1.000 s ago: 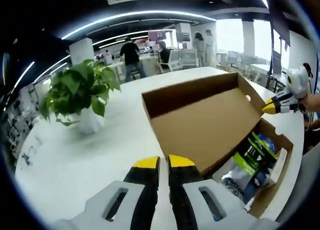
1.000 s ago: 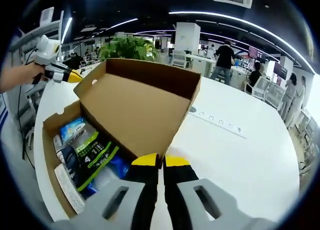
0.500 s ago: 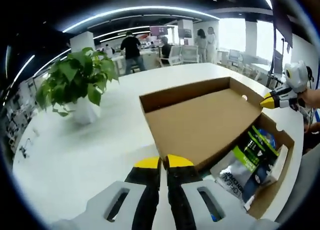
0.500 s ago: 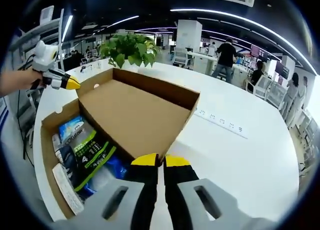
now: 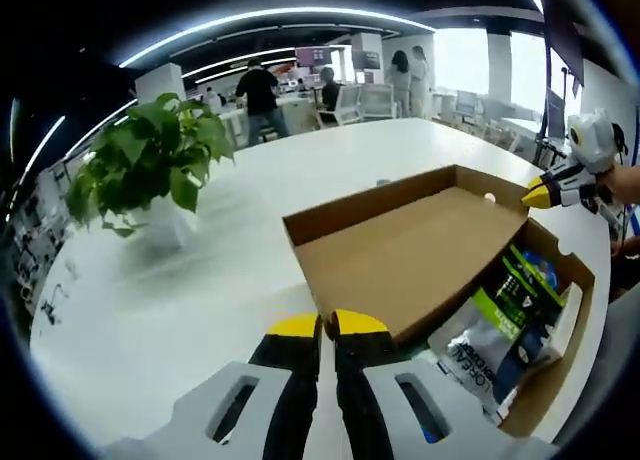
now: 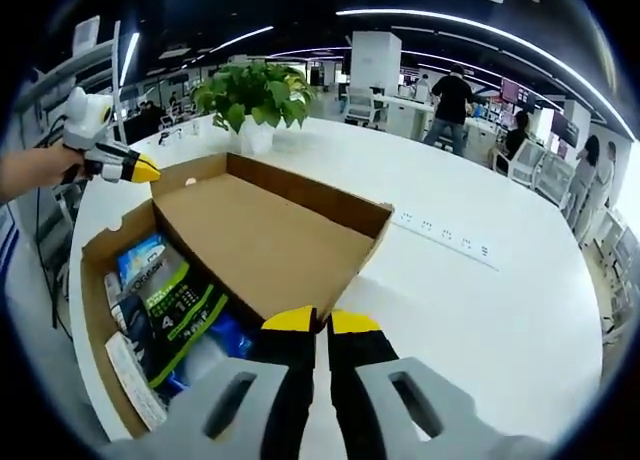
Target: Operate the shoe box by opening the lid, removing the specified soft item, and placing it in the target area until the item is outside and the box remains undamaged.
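The cardboard shoe box (image 5: 545,380) lies on a broad white surface (image 5: 180,310) with its lid (image 5: 410,250) swung well back on its hinge, the plain brown inner face turned up and the lid's raised rim standing along the far edge. In the left gripper view the left tongs (image 5: 327,327) rise from the bottom with their yellow-tipped jaws pressed together, holding nothing, just short of the lid's near corner. The right tongs (image 6: 320,323) in the right gripper view are likewise closed and empty, their tips close before the lid's (image 6: 265,235) near corner. Inside the open box (image 6: 100,280) sits the soft item, a packet (image 5: 500,325) printed in green, black and white, lying among other blue and white packaging; in the right gripper view the same packet (image 6: 175,310) lies in the box's bottom, partly tucked under the lid's hinged edge. Each view catches the other tongs out beyond the far corner of the box, held in a hand (image 6: 35,170), yellow tips near the lid's corner; whether they touch it cannot be told. A potted green plant (image 5: 150,175) stands on the surface well apart from the box, and a strip of power sockets (image 6: 445,240) lies on the surface beyond the lid.
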`<state>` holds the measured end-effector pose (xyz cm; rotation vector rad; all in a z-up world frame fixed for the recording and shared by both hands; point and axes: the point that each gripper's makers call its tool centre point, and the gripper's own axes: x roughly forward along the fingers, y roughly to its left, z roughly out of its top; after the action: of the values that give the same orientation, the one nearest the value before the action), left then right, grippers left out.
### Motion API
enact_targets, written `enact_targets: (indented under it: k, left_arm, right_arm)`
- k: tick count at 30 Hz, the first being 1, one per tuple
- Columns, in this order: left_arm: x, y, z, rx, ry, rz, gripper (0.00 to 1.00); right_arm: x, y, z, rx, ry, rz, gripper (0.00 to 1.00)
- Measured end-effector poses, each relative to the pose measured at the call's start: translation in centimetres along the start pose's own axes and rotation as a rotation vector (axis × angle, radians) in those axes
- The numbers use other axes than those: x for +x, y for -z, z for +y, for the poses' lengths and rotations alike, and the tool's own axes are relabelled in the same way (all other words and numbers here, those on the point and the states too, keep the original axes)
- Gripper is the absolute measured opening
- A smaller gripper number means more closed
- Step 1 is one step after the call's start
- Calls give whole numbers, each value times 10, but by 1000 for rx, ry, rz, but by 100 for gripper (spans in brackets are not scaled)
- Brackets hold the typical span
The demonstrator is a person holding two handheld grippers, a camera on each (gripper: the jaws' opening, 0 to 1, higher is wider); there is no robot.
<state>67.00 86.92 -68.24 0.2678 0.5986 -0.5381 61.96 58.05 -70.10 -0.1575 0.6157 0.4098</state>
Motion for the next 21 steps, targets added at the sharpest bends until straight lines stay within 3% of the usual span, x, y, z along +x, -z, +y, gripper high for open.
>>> enact_targets:
  k: [21]
  left_arm:
    - [10,4,0,23,-6,47,3]
  right_arm:
    - [5,2,-2,23,-16,34,3]
